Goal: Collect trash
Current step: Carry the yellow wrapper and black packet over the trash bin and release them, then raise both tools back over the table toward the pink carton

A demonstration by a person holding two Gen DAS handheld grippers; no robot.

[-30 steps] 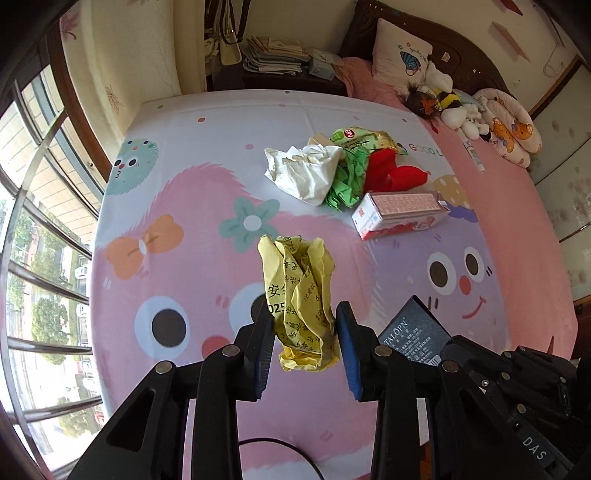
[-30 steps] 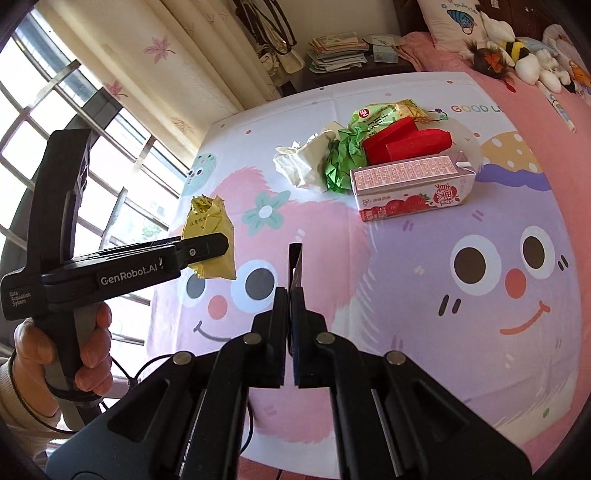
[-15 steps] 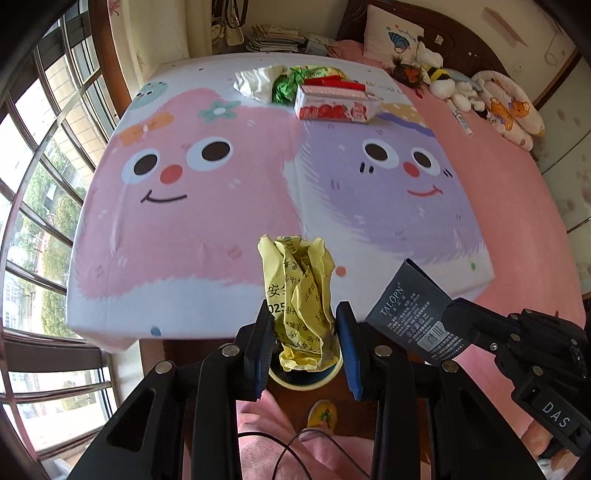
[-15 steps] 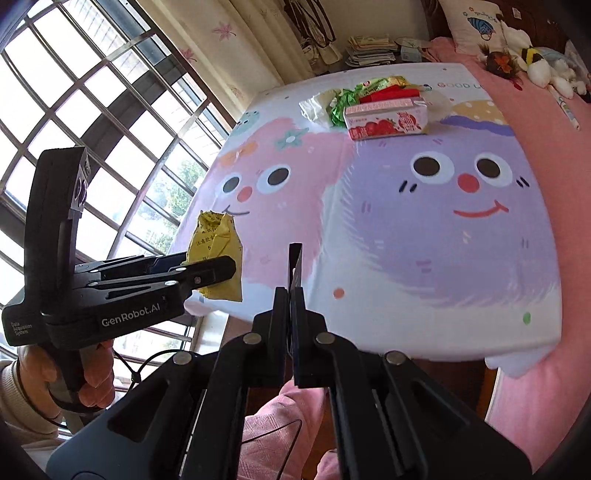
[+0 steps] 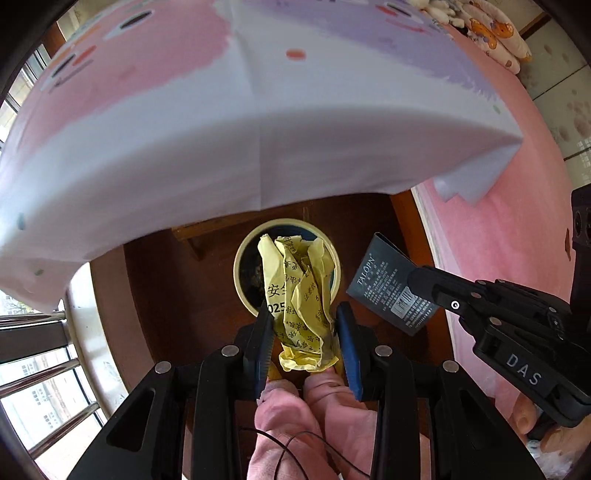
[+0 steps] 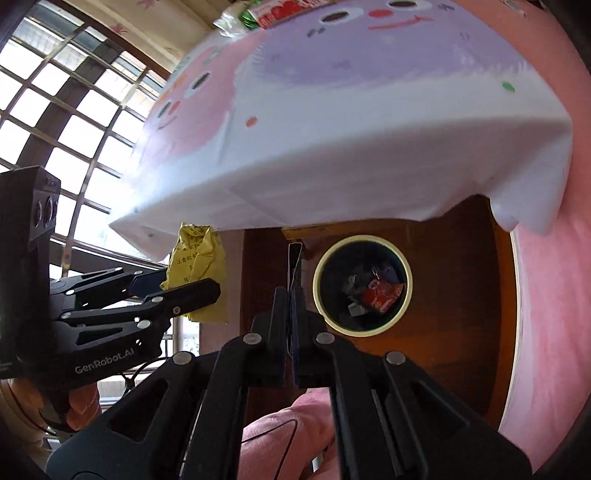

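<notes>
My left gripper (image 5: 304, 325) is shut on a crumpled yellow paper bag (image 5: 301, 288) with black print, held straight above a round bin (image 5: 243, 251) with a cream rim on the wooden floor. My right gripper (image 6: 293, 291) is shut on a flat dark packet (image 6: 294, 262), seen edge-on, just left of the bin (image 6: 406, 266), which holds a red wrapper (image 6: 380, 295) and other scraps. The left wrist view shows the packet's (image 5: 391, 288) printed face, pinched to the right of the bin. In the right wrist view the yellow bag (image 6: 199, 258) hangs at the left.
The bed's overhanging sheet (image 5: 258, 147) with cartoon faces looms just behind the bin. More trash, a red-and-white carton (image 6: 284, 11) among it, lies at the bed's far end. Pink-clad knees (image 5: 314, 406) are below the grippers. Window bars (image 6: 74, 110) stand at the left.
Both grippers have pulled back from over the bed and sunk toward the floor, each still gripping its item. The bin has come into view beneath them.
</notes>
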